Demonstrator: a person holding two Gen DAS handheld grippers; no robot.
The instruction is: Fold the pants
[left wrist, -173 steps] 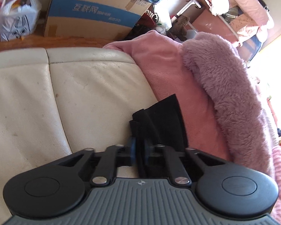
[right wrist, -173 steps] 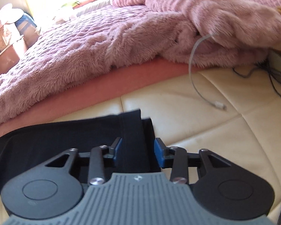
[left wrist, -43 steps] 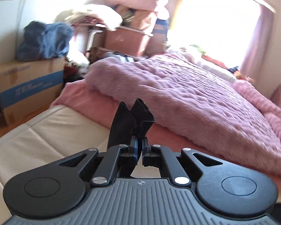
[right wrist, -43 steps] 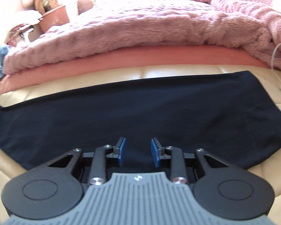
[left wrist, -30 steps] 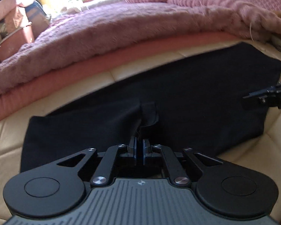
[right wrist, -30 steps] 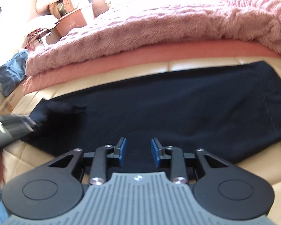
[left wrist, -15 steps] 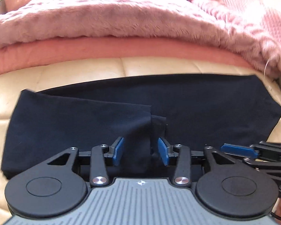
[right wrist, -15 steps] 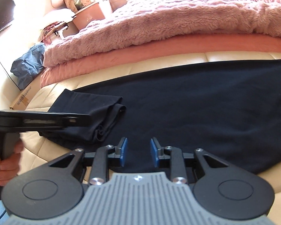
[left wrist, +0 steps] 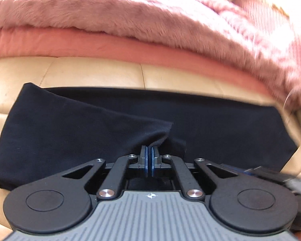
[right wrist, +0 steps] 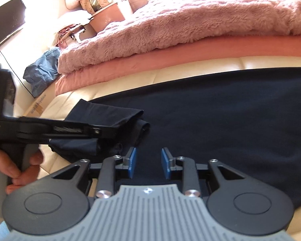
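Black pants [left wrist: 220,126] lie flat across the cream leather surface [left wrist: 94,72], with the leg end folded over onto the left part [left wrist: 56,128]. My left gripper [left wrist: 149,150] is shut on the hem edge of that folded layer, low over the pants. In the right wrist view the pants [right wrist: 230,108] fill the middle and the left gripper [right wrist: 102,131] reaches in from the left, holding the folded layer [right wrist: 110,114]. My right gripper [right wrist: 148,156] is open and empty just above the pants' near edge. It shows at the right edge of the left wrist view [left wrist: 271,170].
A fluffy pink blanket [left wrist: 130,14] over a salmon sheet [left wrist: 110,46] runs along the back of the surface. At far left in the right wrist view are a blue bundle [right wrist: 44,68], a cardboard box [right wrist: 37,104] and piled belongings [right wrist: 102,6].
My left gripper was open over the folded hem half a second ago and is now shut on it. The right gripper stays open over the pants.
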